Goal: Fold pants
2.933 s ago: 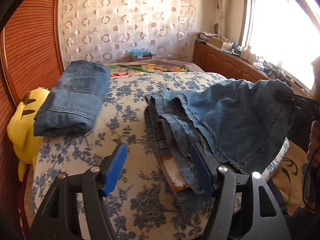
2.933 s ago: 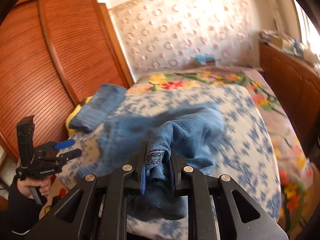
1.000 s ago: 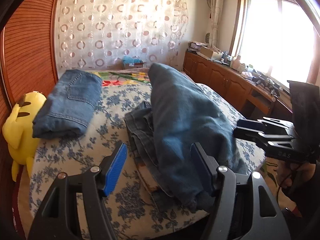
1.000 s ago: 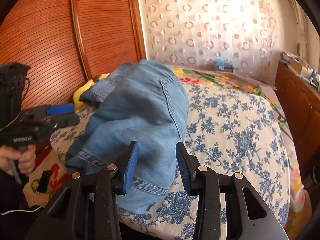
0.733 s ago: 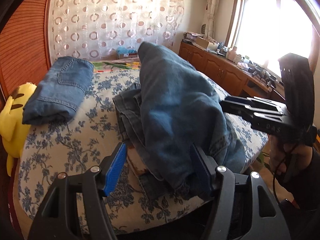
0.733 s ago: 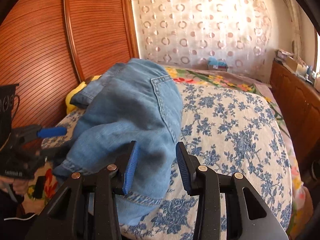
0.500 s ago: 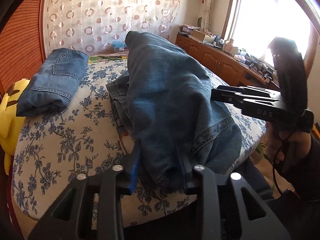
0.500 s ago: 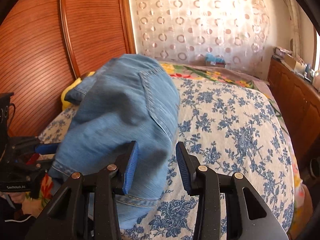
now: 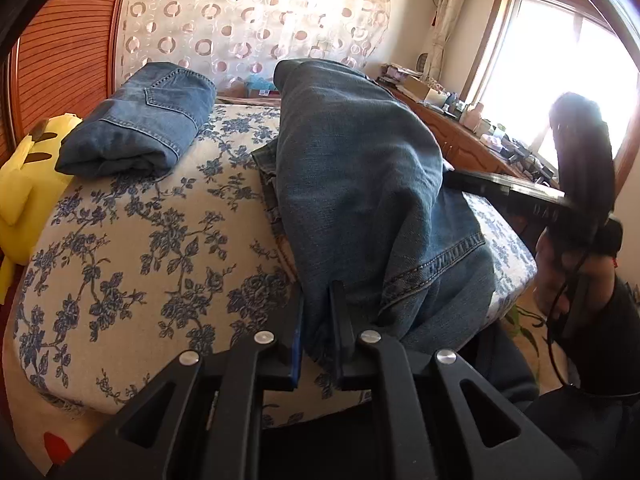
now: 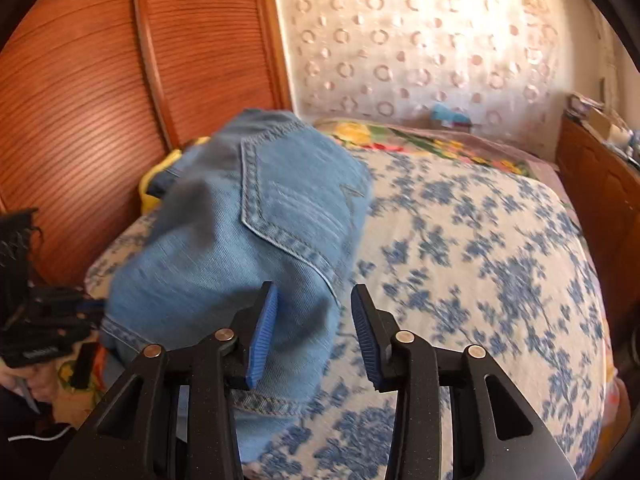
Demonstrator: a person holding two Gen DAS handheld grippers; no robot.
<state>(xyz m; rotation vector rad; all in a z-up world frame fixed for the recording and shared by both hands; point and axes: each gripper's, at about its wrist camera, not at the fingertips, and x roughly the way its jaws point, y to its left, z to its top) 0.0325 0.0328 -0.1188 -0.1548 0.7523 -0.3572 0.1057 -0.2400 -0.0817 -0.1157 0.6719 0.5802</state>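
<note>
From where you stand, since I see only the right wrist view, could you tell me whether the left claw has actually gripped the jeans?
Observer: Yes. The left claw has just been closing and is now shut on a bunched fold of the jeans, at the near edge of the bed.
Operator: Thank you. Do the jeans hide anything behind them from me?
Observer: A second pair of jeans, already folded, lies at the far left of the bed, apart from this pair.
Operator: And the yellow thing I glimpse there?
Observer: It is a yellow plush toy at the bed's left side, next to the folded pair.
</note>
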